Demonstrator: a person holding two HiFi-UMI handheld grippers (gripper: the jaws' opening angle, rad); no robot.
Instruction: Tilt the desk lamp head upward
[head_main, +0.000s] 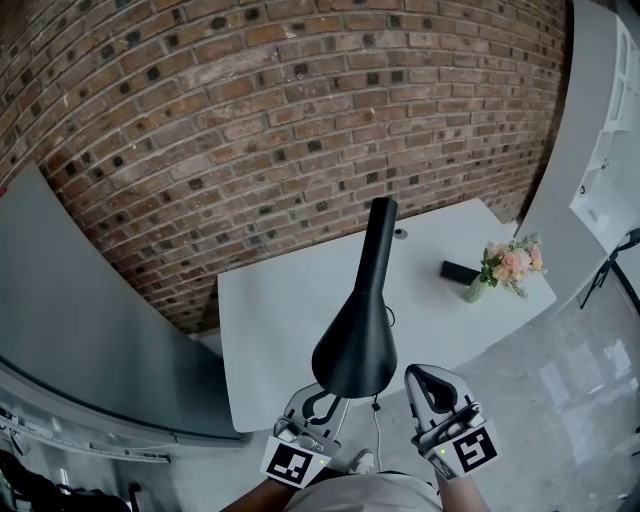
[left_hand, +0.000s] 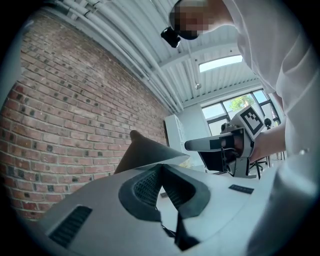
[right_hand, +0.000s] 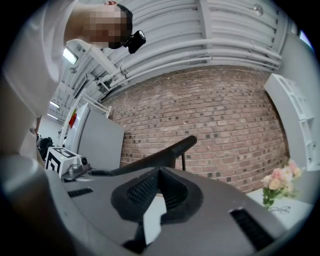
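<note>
The black desk lamp head (head_main: 355, 345) hangs over the near edge of the white table (head_main: 270, 320), and its neck (head_main: 381, 235) runs back toward the wall. My left gripper (head_main: 322, 398) is shut and empty, just below the head's near-left rim. My right gripper (head_main: 420, 378) is also shut and empty, just right of the head. In the left gripper view the lamp head (left_hand: 145, 150) rises past the closed tips (left_hand: 161, 167); I cannot tell whether they touch. In the right gripper view the lamp (right_hand: 160, 152) lies left of and beyond the closed tips (right_hand: 160, 171).
A small vase of pink flowers (head_main: 508, 266) and a flat black object (head_main: 460, 270) sit at the table's right end. A thin cable (head_main: 378, 432) drops from the near edge. A brick wall (head_main: 300, 120) stands behind, a grey panel (head_main: 70, 320) to the left.
</note>
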